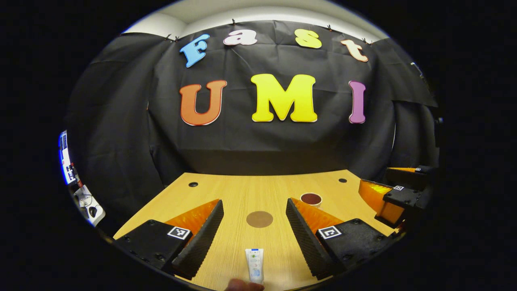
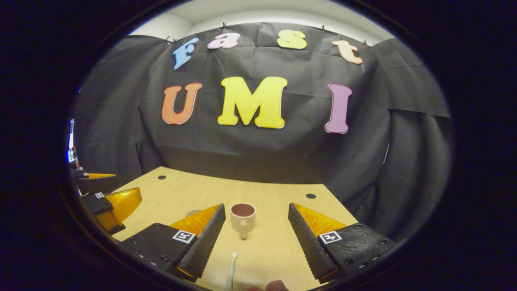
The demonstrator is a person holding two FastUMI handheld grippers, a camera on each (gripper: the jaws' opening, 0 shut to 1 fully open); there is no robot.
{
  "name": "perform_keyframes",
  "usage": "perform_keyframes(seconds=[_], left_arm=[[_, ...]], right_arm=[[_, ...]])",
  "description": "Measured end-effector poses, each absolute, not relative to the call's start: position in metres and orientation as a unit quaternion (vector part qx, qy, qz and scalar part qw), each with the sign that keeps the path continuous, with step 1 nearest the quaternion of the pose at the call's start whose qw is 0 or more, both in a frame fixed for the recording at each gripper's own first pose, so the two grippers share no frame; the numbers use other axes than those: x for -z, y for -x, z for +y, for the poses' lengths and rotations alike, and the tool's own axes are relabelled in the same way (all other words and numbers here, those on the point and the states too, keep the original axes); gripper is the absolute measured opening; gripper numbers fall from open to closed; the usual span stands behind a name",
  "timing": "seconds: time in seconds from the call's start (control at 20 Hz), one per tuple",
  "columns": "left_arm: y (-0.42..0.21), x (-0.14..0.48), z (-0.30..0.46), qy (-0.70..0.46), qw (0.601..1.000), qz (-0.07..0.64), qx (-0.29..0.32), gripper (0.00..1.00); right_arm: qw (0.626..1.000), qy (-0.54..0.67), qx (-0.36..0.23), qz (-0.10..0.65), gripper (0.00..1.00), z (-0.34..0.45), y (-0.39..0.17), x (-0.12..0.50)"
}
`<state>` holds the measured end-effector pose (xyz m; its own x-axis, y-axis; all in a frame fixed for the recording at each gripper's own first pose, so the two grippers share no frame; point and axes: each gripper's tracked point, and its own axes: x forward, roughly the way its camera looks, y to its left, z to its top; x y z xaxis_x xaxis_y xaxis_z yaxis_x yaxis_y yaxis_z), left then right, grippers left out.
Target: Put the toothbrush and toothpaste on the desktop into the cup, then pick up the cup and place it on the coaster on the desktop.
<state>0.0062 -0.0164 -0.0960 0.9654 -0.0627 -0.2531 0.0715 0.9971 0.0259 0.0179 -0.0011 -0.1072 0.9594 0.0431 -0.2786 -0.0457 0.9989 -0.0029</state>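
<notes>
In the left gripper view, the left tongs [image 1: 254, 230] stand released, jaws wide apart, low in the frame over the worktop [image 1: 242, 190]. The toothpaste [image 1: 254, 264] lies flat between them at the bottom centre, touched by neither jaw. Something rounded, perhaps a fingertip, shows at the very bottom edge just under the tube; it is too cut off to tell. The coaster [image 1: 259, 219] sits just above the tube at mid-frame, and the cup [image 1: 311, 199] stands to its upper right, partly behind the right-hand jaw. The right tongs [image 1: 387, 194] show at the right edge.

In the right gripper view, the right tongs [image 2: 255, 232] are likewise released and hold nothing. The toothbrush [image 2: 231, 273] lies at the bottom centre between the jaws, its head pointing up-frame toward the cup [image 2: 242, 218], which stands upright at centre. The left tongs [image 2: 109, 202] show at the left edge.

Risks from here: the thin toothbrush lies flat on the worktop, so closing jaws could skid over it or flick it away. The cup looks light and narrow, so a tube or brush brought in off-centre could tip it. Both tongs heading to the cup together could collide.
</notes>
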Motion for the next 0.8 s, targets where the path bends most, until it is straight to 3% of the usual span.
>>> perform_keyframes(seconds=[0.45, 0.8], left_arm=[[0.035, 0.194, -0.012, -0.002, 0.960, 0.279, 0.029, 0.99], [0.065, 0.249, -0.014, 0.020, 0.933, 0.358, 0.020, 1.00]], right_arm=[[0.964, 0.030, -0.061, 0.258, 0.98, 0.020, 0.009, 0.202], [0.934, 0.012, -0.061, 0.353, 0.95, 0.028, 0.020, 0.267]])
